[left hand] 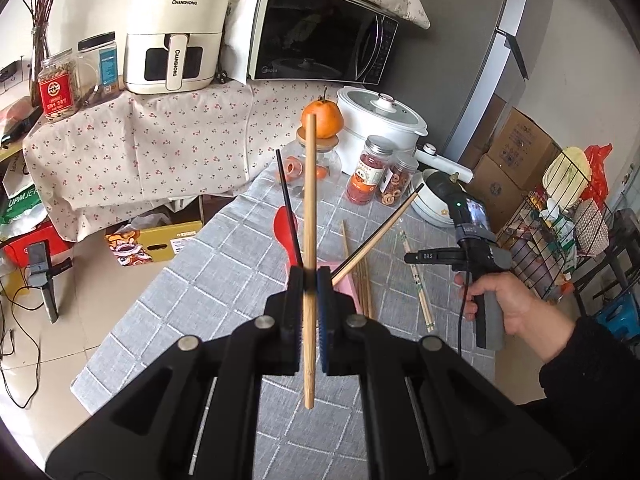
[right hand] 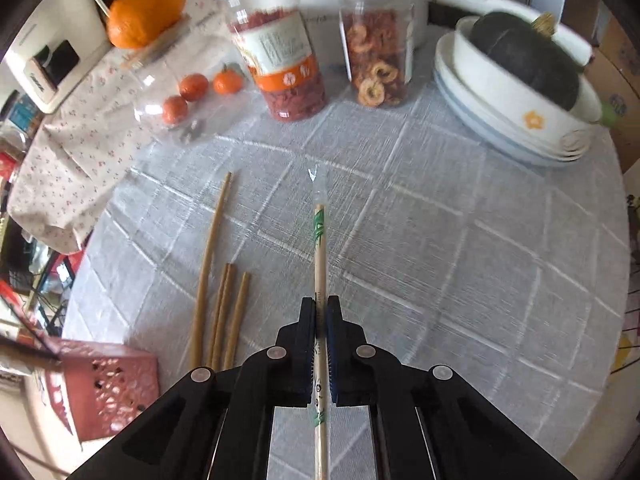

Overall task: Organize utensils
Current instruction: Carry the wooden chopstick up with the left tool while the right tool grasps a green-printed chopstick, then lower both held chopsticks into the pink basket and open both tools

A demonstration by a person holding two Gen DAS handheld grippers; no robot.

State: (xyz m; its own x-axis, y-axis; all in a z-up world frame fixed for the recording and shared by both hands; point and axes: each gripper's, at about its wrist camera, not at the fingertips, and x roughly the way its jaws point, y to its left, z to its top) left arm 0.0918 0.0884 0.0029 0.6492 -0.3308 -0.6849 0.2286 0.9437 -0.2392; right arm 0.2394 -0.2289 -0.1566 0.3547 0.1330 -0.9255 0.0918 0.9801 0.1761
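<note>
A round table (left hand: 168, 312) under a grey checked cloth stands on a pale tiled floor (left hand: 60, 344). At ten o'clock, a lower counter (left hand: 132, 148) draped in floral cloth. At one o'clock, a grey refrigerator (left hand: 452, 40) against a white wall (left hand: 592, 60). At three o'clock, a black wire rack (left hand: 560, 232). Even daylight throughout.

Soft daylight, fisheye warp, motion blur

A lived-in home kitchen, probably its dining corner: a Changhong air fryer (left hand: 176, 36) and a microwave (left hand: 320, 36) sit on a floral cloth, with a grey refrigerator (left hand: 460, 40), a white electric cooker (left hand: 380, 116), stacked bowls (right hand: 516, 116) and jars of dried fruit (right hand: 376, 52).
</note>
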